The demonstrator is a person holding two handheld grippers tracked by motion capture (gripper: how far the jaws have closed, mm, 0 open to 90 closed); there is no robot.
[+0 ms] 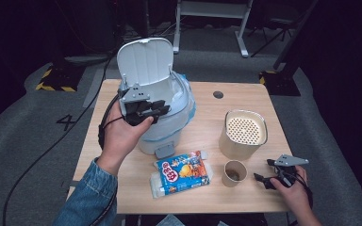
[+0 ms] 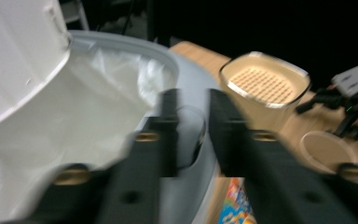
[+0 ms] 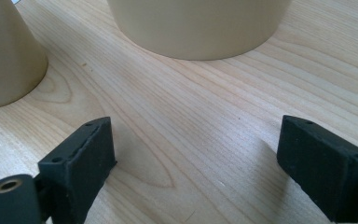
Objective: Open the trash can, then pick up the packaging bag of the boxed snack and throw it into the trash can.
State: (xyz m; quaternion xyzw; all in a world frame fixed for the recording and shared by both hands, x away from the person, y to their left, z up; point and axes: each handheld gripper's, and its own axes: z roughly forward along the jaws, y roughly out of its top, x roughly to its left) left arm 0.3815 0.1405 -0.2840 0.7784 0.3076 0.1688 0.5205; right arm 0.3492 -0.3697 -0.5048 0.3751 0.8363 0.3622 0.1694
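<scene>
- The left gripper [image 1: 162,111] is held up in the middle left of the high view. Its jaws have a small gap with nothing between them.
- The left hand [image 1: 122,134] wraps around it, with a blue denim sleeve [image 1: 87,197] at the bottom left.
- The right gripper [image 1: 260,179] sits low at the bottom right, jaws wide apart and empty.
- The right hand [image 1: 294,186] holds it from behind.

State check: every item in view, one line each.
Bin lid: up, open.
Bin: lined with a bag, upright.
Left gripper: jaws apart over the bin rim, nothing held.
Right gripper: open, empty, low at the table.
Canister: upright, perforated top.
Paper cup: upright.
Snack pack: lying flat.
</scene>
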